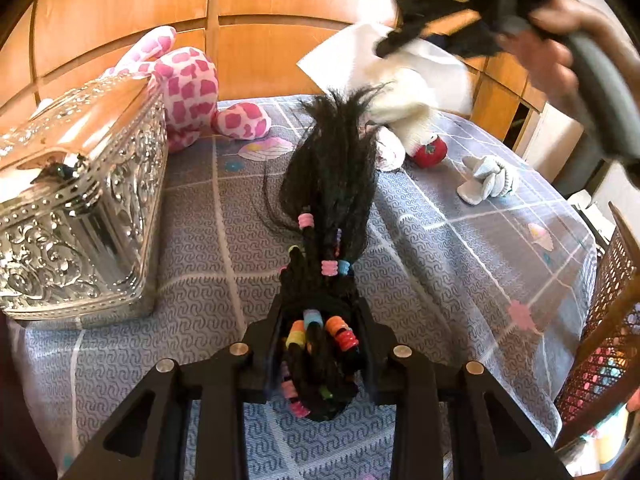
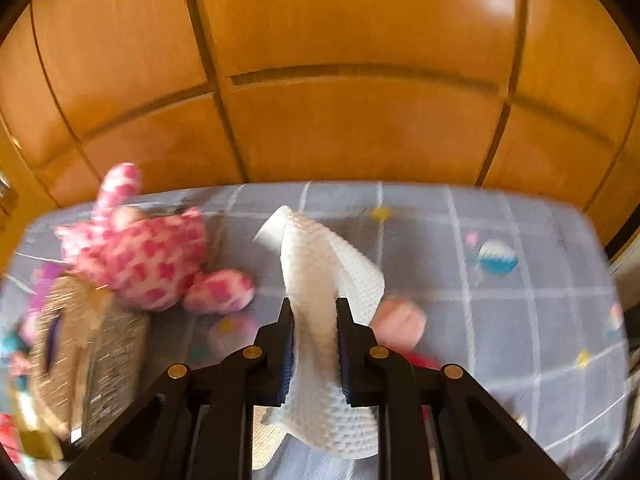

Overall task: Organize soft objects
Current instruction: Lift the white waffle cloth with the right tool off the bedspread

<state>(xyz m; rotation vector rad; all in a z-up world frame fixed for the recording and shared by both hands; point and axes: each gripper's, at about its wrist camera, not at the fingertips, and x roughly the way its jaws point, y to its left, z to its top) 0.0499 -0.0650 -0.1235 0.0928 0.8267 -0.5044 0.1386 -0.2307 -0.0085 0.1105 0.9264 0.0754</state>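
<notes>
Nearest the left wrist camera, the left gripper [image 1: 320, 344] is clamped on a black braided hairpiece with coloured plastic beads [image 1: 328, 240], jaws narrowed around the beaded bundle, loose hair ends trailing forward across the grey-blue patterned tablecloth [image 1: 460, 264]. Ornate embossed silver metal box [image 1: 80, 200] sits to the left on the cloth, lid down. Behind it a pink-and-white spotted plush toy [image 1: 192, 92] leans near the orange wooden panelled wall [image 1: 280, 8]. Far side of the cloth: a white plush toy with a red round part [image 1: 416, 128], partly hidden by hair, and a small pale grey knitted glove [image 1: 490, 180] lying apart to its right. The right gripper [image 2: 316, 344], held by a person's hand [image 1: 548, 52], is pinched on a white waffle-textured cloth [image 2: 324, 300], raised above the table; jaws nearly together with the fabric squeezed between the pads, free corner flopping forward and a fold hanging below. In the right wrist view everything is motion-blurred; a pink rounded item [image 2: 400, 320] just right of the fingers cannot be identified. Woven cane chair [image 1: 608, 320] at the table's right edge.
</notes>
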